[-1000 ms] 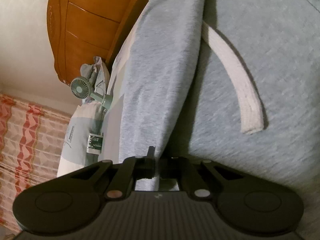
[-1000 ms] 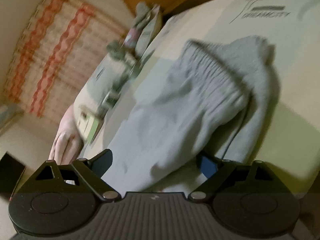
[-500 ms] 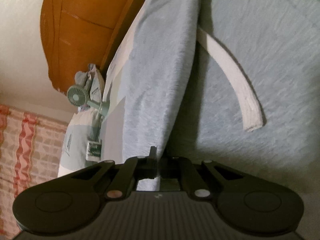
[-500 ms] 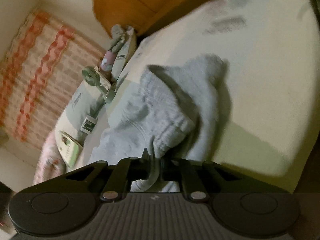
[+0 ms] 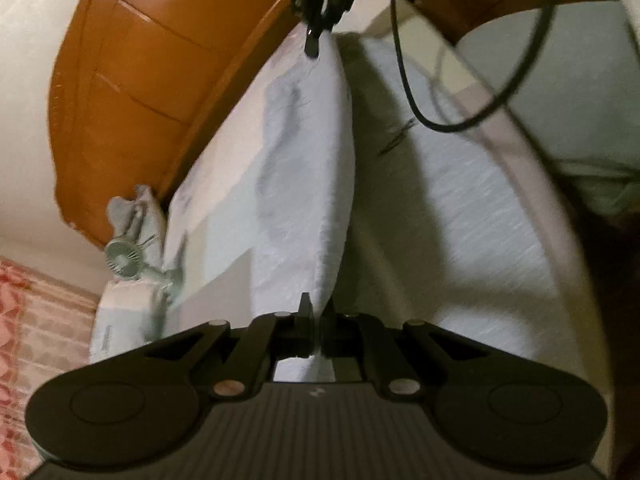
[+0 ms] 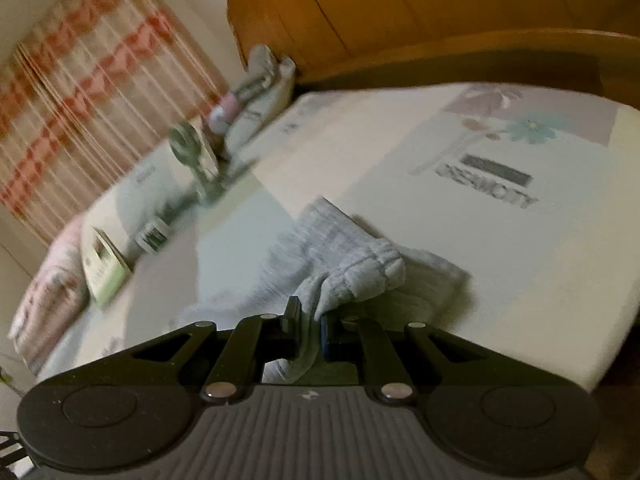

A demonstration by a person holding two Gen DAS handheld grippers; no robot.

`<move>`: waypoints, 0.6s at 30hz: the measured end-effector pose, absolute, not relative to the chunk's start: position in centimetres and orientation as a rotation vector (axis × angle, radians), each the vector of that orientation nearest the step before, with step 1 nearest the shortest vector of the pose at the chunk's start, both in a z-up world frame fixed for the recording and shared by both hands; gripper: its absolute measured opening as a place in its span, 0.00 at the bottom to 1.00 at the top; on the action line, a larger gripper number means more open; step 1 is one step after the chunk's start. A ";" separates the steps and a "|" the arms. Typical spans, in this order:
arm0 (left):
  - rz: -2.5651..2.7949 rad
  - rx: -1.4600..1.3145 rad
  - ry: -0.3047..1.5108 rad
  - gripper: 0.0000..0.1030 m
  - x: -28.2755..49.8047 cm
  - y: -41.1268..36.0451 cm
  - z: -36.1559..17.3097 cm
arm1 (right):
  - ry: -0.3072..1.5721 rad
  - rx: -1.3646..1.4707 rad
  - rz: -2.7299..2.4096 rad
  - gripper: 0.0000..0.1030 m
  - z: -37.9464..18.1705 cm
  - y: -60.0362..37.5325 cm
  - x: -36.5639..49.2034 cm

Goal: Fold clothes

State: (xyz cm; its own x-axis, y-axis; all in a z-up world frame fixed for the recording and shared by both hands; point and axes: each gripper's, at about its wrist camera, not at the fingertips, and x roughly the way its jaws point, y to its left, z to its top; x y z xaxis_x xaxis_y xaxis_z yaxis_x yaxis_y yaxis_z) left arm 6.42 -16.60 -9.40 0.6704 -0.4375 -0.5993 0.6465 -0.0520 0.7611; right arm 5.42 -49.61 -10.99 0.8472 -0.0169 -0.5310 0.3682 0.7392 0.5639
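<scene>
Over the bed [image 6: 500, 264], grey sweatpants [image 5: 304, 184] stretched toward twelve o'clock, left gripper [image 5: 317, 320] pinching near end, right gripper [image 6: 308, 322] pinching waistband.

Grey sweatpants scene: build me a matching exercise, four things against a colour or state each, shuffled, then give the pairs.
Things:
1. grey sweatpants
2. headboard
3. small fan
4. curtain

Descriptions:
A. orange-brown wood
B. red and cream pattern
C. pinched at both ends by the left gripper and right gripper
D. pale green, beside the pillows

Pairs: 1-C, 2-A, 3-D, 4-B
</scene>
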 end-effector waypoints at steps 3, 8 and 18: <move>-0.925 1.373 0.203 0.01 5.8 -17.2 -10.4 | 0.546 0.691 -0.222 0.11 -11.2 -50.1 5.1; -0.976 1.358 0.205 0.01 5.0 -17.5 -9.7 | 0.554 0.654 -0.213 0.11 -10.2 -50.7 4.8; -1.079 1.342 0.267 0.01 3.6 -18.0 -11.5 | 0.640 0.640 -0.232 0.11 -11.7 -51.2 4.7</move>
